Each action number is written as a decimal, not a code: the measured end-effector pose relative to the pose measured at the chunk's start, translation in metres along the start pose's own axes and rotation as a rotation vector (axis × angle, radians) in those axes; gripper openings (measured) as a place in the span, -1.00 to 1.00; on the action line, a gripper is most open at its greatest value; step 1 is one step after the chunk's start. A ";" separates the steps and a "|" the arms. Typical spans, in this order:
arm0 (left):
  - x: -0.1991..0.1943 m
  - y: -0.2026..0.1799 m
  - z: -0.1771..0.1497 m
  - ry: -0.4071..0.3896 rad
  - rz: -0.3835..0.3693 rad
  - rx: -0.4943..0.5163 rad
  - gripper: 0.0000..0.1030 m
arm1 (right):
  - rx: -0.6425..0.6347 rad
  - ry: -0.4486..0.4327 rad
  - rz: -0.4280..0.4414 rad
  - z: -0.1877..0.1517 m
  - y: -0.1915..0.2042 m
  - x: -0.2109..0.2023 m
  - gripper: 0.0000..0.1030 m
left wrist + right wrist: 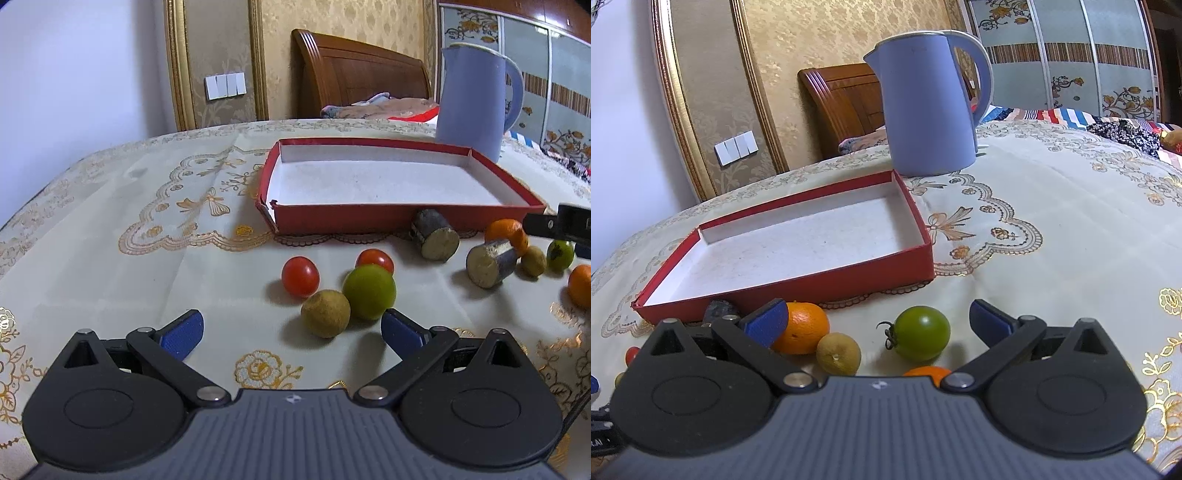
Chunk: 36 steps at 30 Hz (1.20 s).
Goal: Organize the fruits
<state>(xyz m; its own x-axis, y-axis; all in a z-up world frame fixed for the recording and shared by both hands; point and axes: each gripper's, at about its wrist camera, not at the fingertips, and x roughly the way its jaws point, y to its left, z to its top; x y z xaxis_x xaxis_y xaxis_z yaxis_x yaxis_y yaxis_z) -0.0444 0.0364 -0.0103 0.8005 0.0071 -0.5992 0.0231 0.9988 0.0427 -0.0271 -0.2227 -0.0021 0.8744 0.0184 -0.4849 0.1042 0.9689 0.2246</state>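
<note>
Both blue-padded jaws stand apart: left hand-held gripper (291, 334) low centre, just short of a tan fruit (325, 314); right hand-held gripper (877, 323) near a green tomato (923, 333). Small, round, likely light and roll-prone; pinch across the middle. Red tray (388, 218) sits empty behind.

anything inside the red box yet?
No. The red box shows only its bare white floor in both wrist views. Its near wall hides a thin strip of floor. All fruit, such as the green tomato, sits outside on the tablecloth.
</note>
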 end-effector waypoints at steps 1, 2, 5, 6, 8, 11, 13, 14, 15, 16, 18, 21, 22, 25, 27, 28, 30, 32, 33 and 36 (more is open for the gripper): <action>0.000 0.002 0.002 -0.001 -0.009 -0.014 1.00 | 0.002 0.001 -0.001 0.000 0.000 0.000 1.00; 0.000 0.004 0.003 -0.001 -0.018 -0.032 1.00 | 0.003 0.003 -0.001 0.000 0.000 0.001 1.00; 0.003 0.004 0.008 0.000 -0.036 -0.049 0.99 | 0.005 0.005 -0.001 0.000 0.000 0.001 1.00; 0.004 0.002 0.009 -0.003 -0.036 -0.042 0.99 | 0.005 0.004 -0.001 0.001 0.000 0.001 1.00; 0.006 -0.002 0.008 -0.009 -0.037 -0.018 0.99 | 0.008 0.001 0.002 0.001 -0.001 0.000 1.00; 0.006 -0.007 0.004 -0.017 -0.050 0.022 0.99 | 0.010 -0.005 0.035 0.001 -0.006 -0.004 1.00; 0.005 -0.009 0.003 -0.017 -0.061 0.043 0.99 | -0.046 0.017 0.053 0.002 -0.010 -0.008 1.00; 0.005 -0.009 0.003 -0.020 -0.066 0.048 0.98 | -0.076 0.025 0.050 0.003 -0.015 -0.012 1.00; 0.005 -0.010 0.004 -0.023 -0.070 0.051 0.98 | -0.102 0.037 0.041 0.004 -0.022 -0.016 1.00; 0.006 -0.010 0.004 -0.022 -0.074 0.051 0.98 | -0.119 0.043 0.041 0.005 -0.028 -0.019 1.00; 0.009 -0.008 0.006 -0.010 -0.093 0.046 0.90 | -0.140 0.042 0.042 0.005 -0.045 -0.031 1.00; 0.013 -0.005 0.006 0.012 -0.113 0.024 0.82 | -0.156 0.047 0.064 0.004 -0.062 -0.045 1.00; 0.013 -0.004 0.006 0.008 -0.114 0.019 0.82 | -0.155 0.057 0.081 0.004 -0.065 -0.047 1.00; 0.011 -0.005 0.004 -0.001 -0.111 0.027 0.82 | -0.156 0.084 0.142 -0.002 -0.066 -0.051 1.00; 0.012 -0.005 0.004 0.006 -0.103 0.026 0.82 | -0.199 0.075 0.155 -0.010 -0.057 -0.053 1.00; 0.013 -0.005 0.004 0.011 -0.104 0.025 0.82 | -0.225 0.066 0.147 -0.014 -0.052 -0.053 1.00; 0.013 -0.006 0.004 0.014 -0.100 0.028 0.82 | -0.289 0.030 0.103 -0.021 -0.040 -0.051 1.00; 0.013 -0.006 0.004 0.015 -0.098 0.031 0.82 | -0.331 0.022 0.080 -0.022 -0.031 -0.050 0.97; 0.013 -0.006 0.004 0.016 -0.096 0.032 0.82 | -0.341 0.025 0.082 -0.022 -0.028 -0.049 0.97; 0.013 -0.006 0.005 0.017 -0.096 0.032 0.82 | -0.341 0.045 0.091 -0.020 -0.023 -0.047 0.94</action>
<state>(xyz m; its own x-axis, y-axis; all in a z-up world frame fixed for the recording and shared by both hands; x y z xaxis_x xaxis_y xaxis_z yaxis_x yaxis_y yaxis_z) -0.0311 0.0305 -0.0148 0.7834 -0.0877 -0.6152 0.1189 0.9929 0.0098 -0.0804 -0.2406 -0.0014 0.8502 0.1118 -0.5144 -0.1438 0.9893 -0.0226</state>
